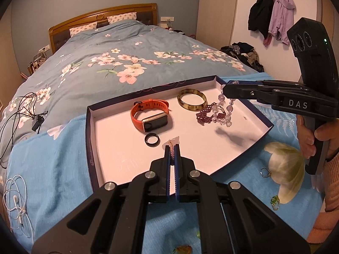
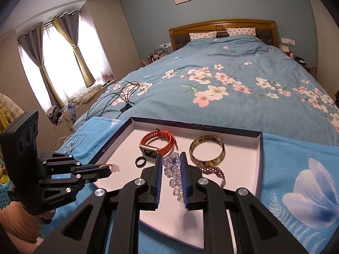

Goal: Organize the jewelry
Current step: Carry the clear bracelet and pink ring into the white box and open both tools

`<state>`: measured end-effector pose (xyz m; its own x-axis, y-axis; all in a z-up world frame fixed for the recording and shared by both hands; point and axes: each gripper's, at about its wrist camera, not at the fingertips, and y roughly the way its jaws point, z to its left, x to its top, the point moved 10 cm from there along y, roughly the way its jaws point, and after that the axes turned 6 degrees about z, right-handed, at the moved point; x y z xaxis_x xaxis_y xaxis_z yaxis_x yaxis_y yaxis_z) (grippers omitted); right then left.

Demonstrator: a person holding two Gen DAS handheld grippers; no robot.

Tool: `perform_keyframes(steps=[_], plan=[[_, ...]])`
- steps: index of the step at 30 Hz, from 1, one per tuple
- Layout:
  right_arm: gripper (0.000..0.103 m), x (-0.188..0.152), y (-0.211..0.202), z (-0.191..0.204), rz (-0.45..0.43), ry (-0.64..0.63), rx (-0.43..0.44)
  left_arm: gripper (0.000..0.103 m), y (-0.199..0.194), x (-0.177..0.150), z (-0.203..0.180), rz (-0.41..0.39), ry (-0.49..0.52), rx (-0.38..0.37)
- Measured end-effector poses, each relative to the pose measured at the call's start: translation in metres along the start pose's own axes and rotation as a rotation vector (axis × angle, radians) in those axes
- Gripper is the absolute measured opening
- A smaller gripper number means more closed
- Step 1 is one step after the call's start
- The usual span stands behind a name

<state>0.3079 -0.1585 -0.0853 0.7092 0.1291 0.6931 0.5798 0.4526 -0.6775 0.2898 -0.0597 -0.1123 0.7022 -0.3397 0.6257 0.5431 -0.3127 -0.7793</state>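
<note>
Left gripper (image 1: 172,148) pinched pink beaded bracelet (image 1: 172,146); right gripper (image 2: 171,165) clamped clear crystal bead strand (image 2: 172,175) above white shallow tray (image 1: 118,148).

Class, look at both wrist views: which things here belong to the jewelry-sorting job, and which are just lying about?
Part of the job:
white tray
orange watch
amber bangle
black ring
garnet bracelet
clear bead string in the right gripper
pink chain in the left gripper
small rings on the blanket

Lying about:
white earphones
black cables
hanging coats
</note>
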Motion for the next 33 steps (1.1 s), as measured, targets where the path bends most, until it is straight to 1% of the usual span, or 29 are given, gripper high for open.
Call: perform_keyframes(steps=[10,20,22,23,33], plan=[[0.014,0.003,0.023,-0.002,0.032,0.035,0.032,0.003,0.015,0.004,0.009,0.021,-0.012,0.012],[0.015,-0.005,0.031,-0.028,0.061,0.086,-0.018,0.003,0.033,0.006,0.015,0.057,-0.021,0.014],[0.012,-0.006,0.033,-0.032,0.065,0.09,-0.029,0.003,0.037,0.005,0.016,0.065,-0.025,0.015],[0.011,-0.007,0.033,-0.033,0.068,0.09,-0.032,0.003,0.038,0.005,0.017,0.068,-0.026,0.016],[0.011,-0.01,0.034,-0.045,0.072,0.106,-0.061,0.003,0.055,0.007,0.019,0.101,-0.045,0.017]])
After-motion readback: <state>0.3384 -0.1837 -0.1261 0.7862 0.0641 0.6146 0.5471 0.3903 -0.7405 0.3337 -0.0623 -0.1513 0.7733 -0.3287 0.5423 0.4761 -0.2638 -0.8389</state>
